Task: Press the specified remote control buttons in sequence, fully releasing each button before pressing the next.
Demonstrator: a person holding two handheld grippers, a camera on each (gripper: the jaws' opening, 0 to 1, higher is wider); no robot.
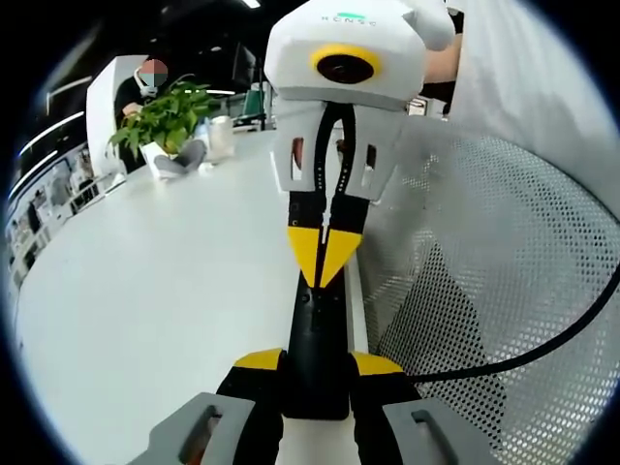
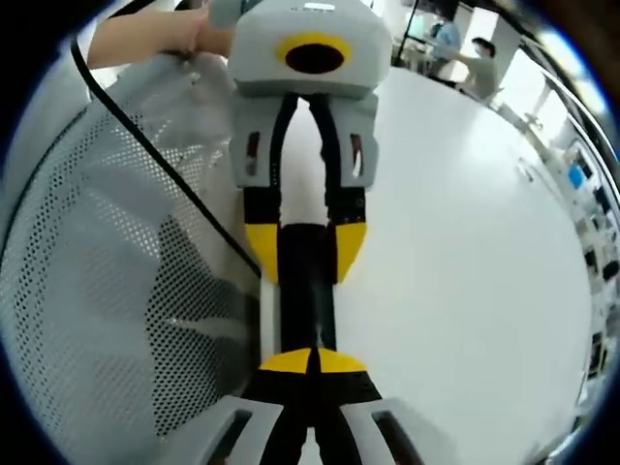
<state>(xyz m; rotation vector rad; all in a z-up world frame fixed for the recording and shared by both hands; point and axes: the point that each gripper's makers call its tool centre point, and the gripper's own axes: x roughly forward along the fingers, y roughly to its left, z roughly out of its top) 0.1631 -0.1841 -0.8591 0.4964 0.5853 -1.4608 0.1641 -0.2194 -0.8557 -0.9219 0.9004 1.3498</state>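
A slim black remote control (image 1: 318,339) lies along the right edge of the white table (image 1: 145,291). My left gripper (image 1: 317,363) is shut on its near end, one yellow pad on each side. From the far end, my right gripper (image 1: 327,254) points down at the remote with its yellow tips pressed together on the remote's top face. In the right gripper view, the shut right gripper (image 2: 312,361) sits over the remote (image 2: 308,281). Beyond it, the left gripper (image 2: 306,247) clamps the remote's far end. The buttons are hidden.
A white perforated mesh surface (image 1: 504,252) runs beside the table edge, crossed by a black cable (image 1: 542,344). A potted plant (image 1: 165,111) and small white items stand far back on the table. A person's hand (image 2: 145,39) holds the left gripper. People sit at the far end (image 2: 475,53).
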